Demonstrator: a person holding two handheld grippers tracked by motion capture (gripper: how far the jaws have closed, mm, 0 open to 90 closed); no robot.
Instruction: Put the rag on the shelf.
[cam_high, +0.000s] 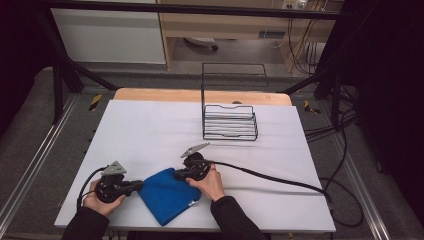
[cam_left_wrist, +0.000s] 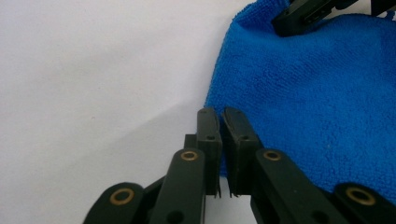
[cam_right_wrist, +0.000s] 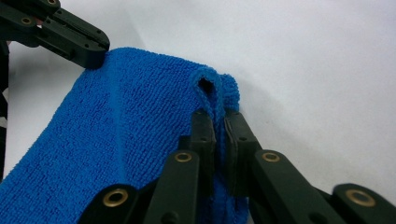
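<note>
A blue cloth (cam_high: 167, 196) lies folded on the white table (cam_high: 150, 130) near its front edge. My left gripper (cam_high: 140, 185) comes in from the left, and its jaws are shut on the cloth's left edge (cam_left_wrist: 280, 93). My right gripper (cam_high: 177, 175) sits at the cloth's far corner, shut on a raised fold of the blue cloth (cam_right_wrist: 116, 130) that loops up just ahead of its fingertips. In the left gripper view the right gripper's jaws (cam_left_wrist: 303, 16) rest on the cloth's far side. The right gripper view shows the left gripper's jaws (cam_right_wrist: 88, 49) at the cloth's other corner.
A black wire rack (cam_high: 229, 122) stands at the back centre-right of the table. A black cable (cam_high: 270, 177) runs from the right gripper across the table to the right edge. A wooden strip (cam_high: 200, 96) borders the far edge.
</note>
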